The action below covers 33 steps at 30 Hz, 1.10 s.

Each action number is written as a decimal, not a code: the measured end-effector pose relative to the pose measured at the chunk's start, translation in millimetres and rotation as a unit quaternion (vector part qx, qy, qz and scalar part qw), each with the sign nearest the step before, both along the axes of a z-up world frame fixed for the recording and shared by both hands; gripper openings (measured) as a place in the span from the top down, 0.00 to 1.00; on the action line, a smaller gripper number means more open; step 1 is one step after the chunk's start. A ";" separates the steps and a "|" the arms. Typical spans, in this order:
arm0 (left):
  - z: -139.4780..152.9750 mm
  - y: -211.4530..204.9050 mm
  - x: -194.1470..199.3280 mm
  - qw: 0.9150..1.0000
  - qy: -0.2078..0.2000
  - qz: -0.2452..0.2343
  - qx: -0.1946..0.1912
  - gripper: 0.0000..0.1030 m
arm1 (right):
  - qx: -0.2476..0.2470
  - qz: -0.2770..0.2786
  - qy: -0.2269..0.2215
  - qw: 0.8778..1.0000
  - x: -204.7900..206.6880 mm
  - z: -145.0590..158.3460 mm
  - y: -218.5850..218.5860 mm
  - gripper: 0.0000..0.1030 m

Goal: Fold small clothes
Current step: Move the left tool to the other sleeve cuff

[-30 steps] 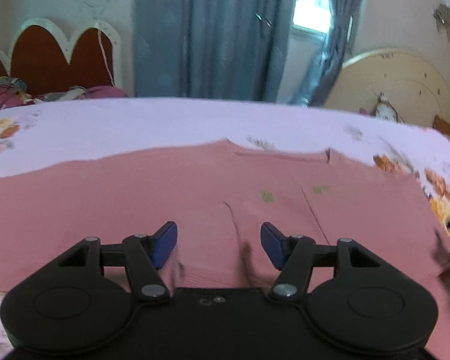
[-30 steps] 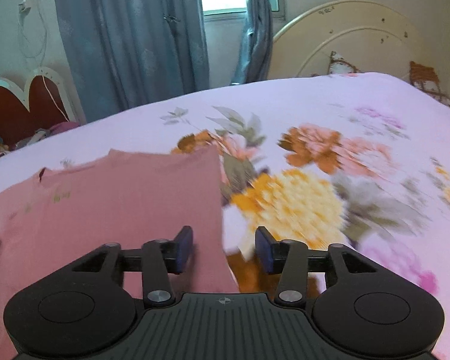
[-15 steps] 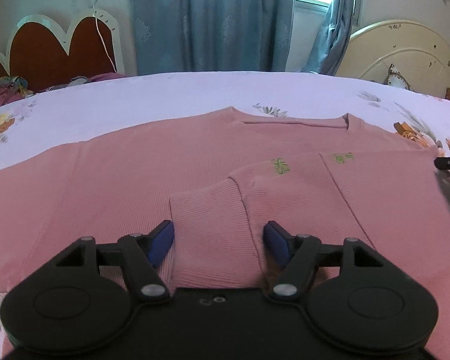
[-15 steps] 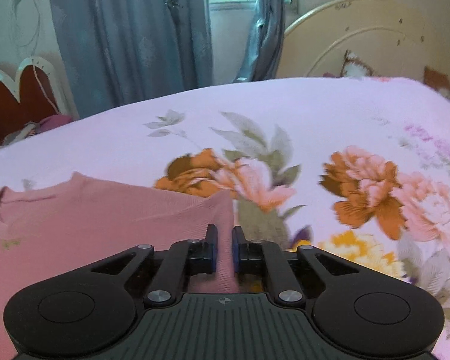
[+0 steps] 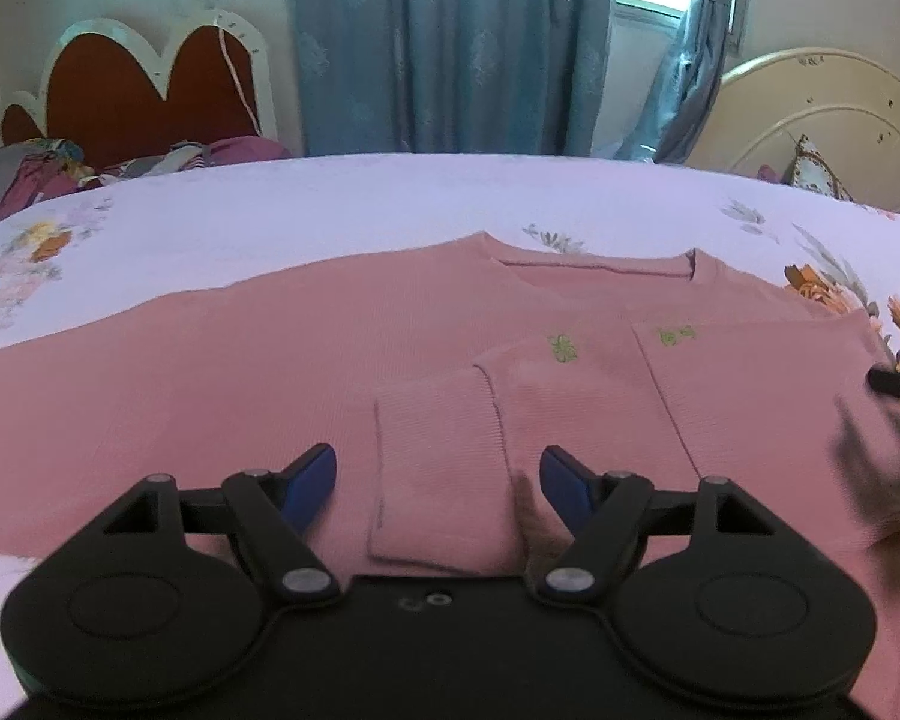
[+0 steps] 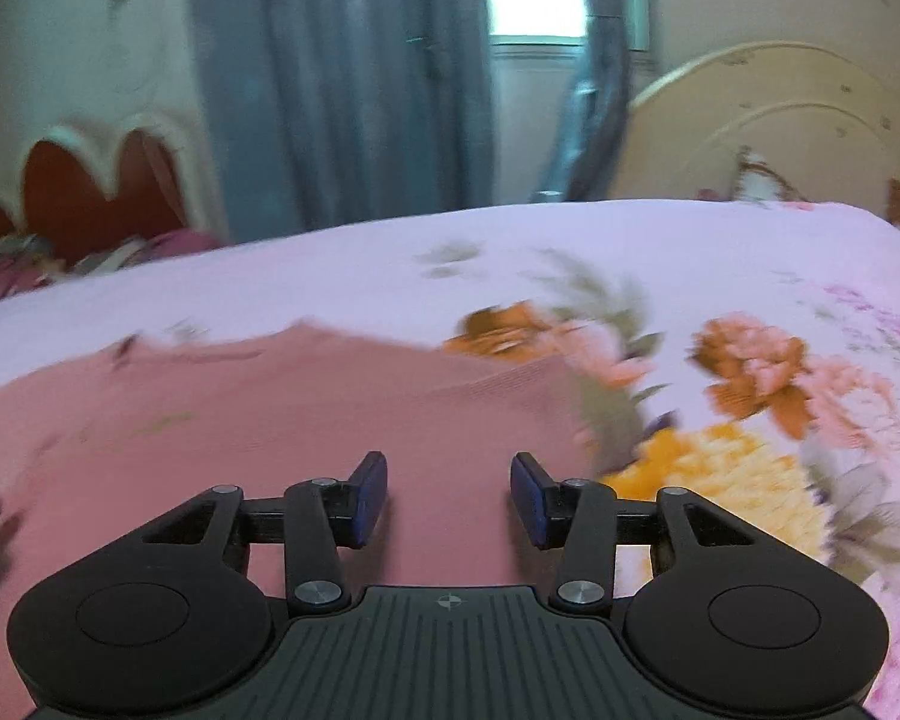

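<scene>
Looking along my left tongs: the left gripper [image 5: 438, 483] hovers over the pink sweater [image 5: 240, 372], jaws opening wide, pressing on nothing.
Folded cuff: the sleeve cuff [image 5: 438, 456] lies flat on the sweater's body, between my blue fingers [image 5: 309, 483] but not touched by them.
Sweater's place: spread across the floral bedsheet [image 5: 330, 204], neckline away from me.
Right view, blurred: the right gripper [image 6: 448, 498] hangs over the sweater's right edge [image 6: 546, 396], jaws opening, nothing between them.
Step, as I judge it: one sleeve is folded in and released.
Next move: probably take the unfolded side left of the cuff and bring it across, keeping the laid cuff undisturbed.
</scene>
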State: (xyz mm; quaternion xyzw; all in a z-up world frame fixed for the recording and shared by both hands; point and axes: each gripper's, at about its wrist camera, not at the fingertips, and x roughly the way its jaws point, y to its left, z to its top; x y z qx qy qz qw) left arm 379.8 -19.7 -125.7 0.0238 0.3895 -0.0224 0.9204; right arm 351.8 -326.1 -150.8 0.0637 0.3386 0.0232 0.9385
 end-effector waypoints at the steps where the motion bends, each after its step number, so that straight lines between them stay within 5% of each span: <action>1: 3.0 1.2 -2.9 1.000 -0.002 0.004 0.003 0.28 | 0.006 0.014 0.005 1.000 -1.6 -1.3 10.0 0.56; 14: 25.3 62.3 -27.3 0.999 -0.017 0.040 0.002 0.28 | 0.010 0.093 0.028 0.995 -5.2 3.0 129.7 0.56; 22: 21.9 146.8 -35.1 0.997 -0.011 0.080 -0.016 0.28 | -0.011 0.100 0.056 0.993 13.7 -14.0 195.9 0.56; 29: 13.3 240.9 -45.0 0.987 0.006 0.156 -0.032 0.28 | -0.013 0.096 0.046 0.994 26.1 -11.7 235.4 0.56; 33: 9.4 292.6 -55.3 0.975 0.011 0.219 -0.046 0.28 | -0.046 0.112 0.059 0.991 29.9 -23.9 256.8 0.56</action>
